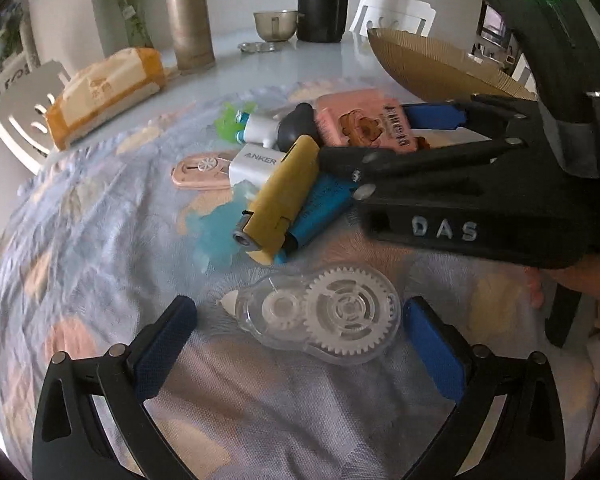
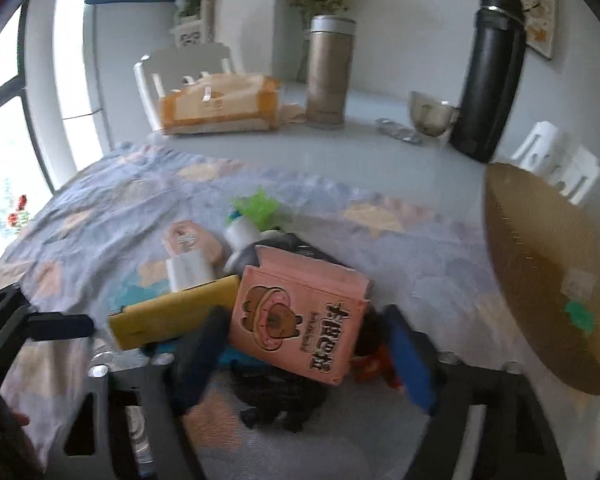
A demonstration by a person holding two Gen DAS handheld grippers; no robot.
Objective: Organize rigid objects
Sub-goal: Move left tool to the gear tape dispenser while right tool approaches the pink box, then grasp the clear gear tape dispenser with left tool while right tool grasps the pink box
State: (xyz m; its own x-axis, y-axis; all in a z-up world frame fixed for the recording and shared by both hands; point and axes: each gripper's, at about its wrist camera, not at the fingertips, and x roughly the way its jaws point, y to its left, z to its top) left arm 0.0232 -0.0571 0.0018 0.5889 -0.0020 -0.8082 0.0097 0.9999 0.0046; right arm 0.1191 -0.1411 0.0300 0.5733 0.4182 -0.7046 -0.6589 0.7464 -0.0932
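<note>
- The pink box (image 2: 300, 316) is the biggest piece. It leans on top of the pile on the cloth-covered surface (image 1: 100, 240). It looks like light, stiff card with slick faces, best pinched across its two long edges. The right claw (image 2: 304, 360) straddles its lower end, half closed, the pads not clearly pressing on it.
- The yellow case (image 1: 280, 192) is hard plastic lying aslant in the pile; take it mid-body.
- The clear tape dispenser (image 1: 324, 316) lies alone, between the pads of the open left claw (image 1: 300, 344). It is light, smooth and likely slippery; grip its flat sides.
</note>
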